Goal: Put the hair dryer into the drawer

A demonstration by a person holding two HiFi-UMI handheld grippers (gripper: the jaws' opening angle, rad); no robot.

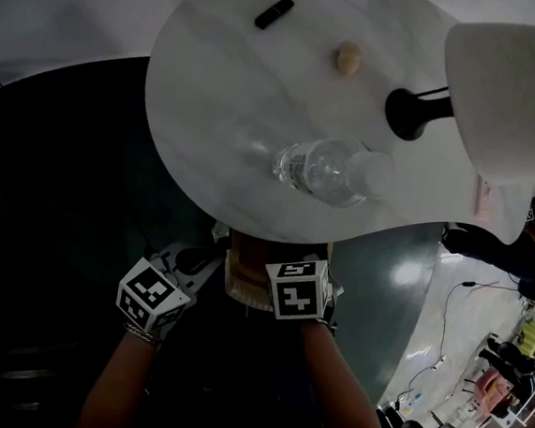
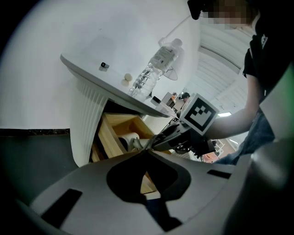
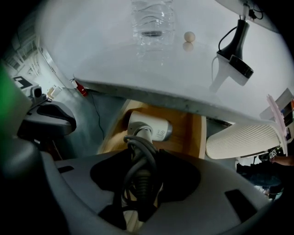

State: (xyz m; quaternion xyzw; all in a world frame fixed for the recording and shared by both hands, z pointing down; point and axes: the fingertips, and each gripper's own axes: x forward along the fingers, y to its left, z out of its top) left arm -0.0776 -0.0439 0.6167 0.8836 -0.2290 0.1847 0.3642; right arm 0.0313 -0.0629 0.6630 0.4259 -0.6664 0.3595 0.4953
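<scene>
The overhanging tabletop (image 3: 115, 69) leaves only a low gap above the open drawer (image 3: 189, 134).

White hair dryer (image 3: 151, 126) with grey cord (image 3: 138, 160), tan wooden drawer (image 3: 186, 133), white marbled tabletop (image 1: 213, 100)

Bottle (image 1: 323, 170): on the table (image 1: 212, 109), near its front edge.
Hair dryer (image 3: 149, 126): apparently inside the drawer (image 3: 193, 133), beneath the table.

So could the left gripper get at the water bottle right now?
Probably yes. The left gripper is shut and empty, and the water bottle stands near the table edge with nothing beside it; it would have to rise and open.
</scene>
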